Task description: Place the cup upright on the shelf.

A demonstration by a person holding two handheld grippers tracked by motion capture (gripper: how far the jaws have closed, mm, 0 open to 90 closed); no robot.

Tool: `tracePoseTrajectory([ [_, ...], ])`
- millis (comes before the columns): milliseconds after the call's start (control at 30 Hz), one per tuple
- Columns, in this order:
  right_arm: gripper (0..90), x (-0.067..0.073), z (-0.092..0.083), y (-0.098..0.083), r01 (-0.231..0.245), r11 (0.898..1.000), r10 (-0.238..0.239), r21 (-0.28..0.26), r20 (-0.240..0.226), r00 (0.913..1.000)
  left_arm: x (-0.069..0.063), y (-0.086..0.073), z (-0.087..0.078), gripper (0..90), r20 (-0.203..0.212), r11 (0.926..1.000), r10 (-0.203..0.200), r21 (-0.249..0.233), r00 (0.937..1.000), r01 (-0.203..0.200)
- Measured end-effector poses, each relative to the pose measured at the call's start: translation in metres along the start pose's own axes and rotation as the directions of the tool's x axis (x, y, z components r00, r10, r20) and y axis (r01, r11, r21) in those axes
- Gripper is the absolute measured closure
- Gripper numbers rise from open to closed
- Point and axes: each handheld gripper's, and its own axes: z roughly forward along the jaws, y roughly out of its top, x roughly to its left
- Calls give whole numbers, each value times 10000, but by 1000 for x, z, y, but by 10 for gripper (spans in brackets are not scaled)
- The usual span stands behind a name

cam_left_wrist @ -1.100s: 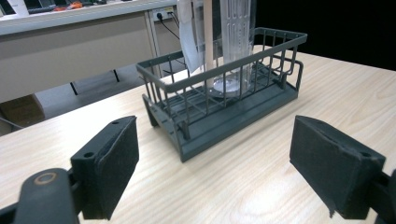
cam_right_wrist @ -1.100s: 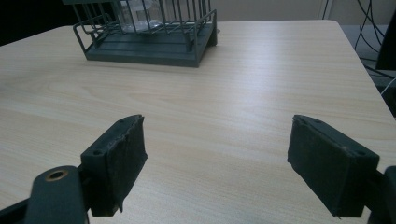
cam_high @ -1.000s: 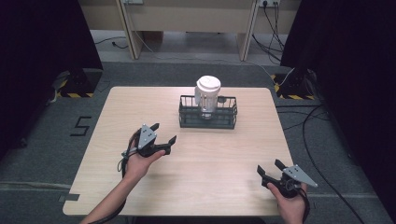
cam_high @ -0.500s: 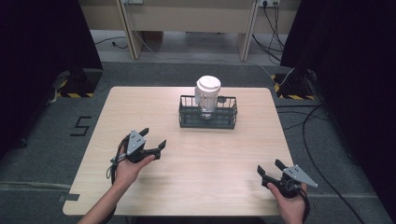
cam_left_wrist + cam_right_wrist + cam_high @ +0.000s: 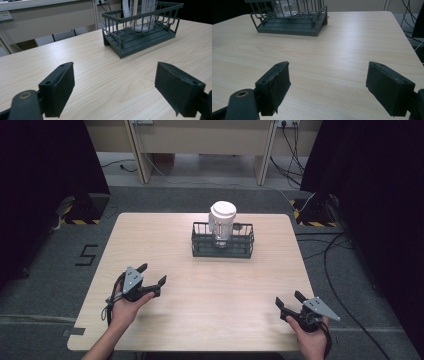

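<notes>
Both claws, left claw (image 5: 152, 276) and right claw (image 5: 289, 299), wide apart, empty.

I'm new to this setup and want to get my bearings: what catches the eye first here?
The white-lidded cup stands out, upright inside the dark wire basket at the far middle of the pale wooden table. Nearer the person, the left gripper and right gripper sit low over the near corners, jaws spread wide and holding nothing.
</notes>
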Motion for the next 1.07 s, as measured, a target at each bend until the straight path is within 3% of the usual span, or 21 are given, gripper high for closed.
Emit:
tracePoseTrajectory([
  [433,197,0,0,0,-27,10000,27,-3,17,10000,10,-24,-17,160,-397,9990,-268,343,9989,282],
  [767,198,0,0,0,3,10000,-3,49,-11,10000,10,-36,-21,171,-577,9977,-627,233,9964,641],
  [1067,198,1,1,0,175,9998,-175,69,-25,9998,5,-35,-24,171,-547,9989,-445,99,9975,451],
])
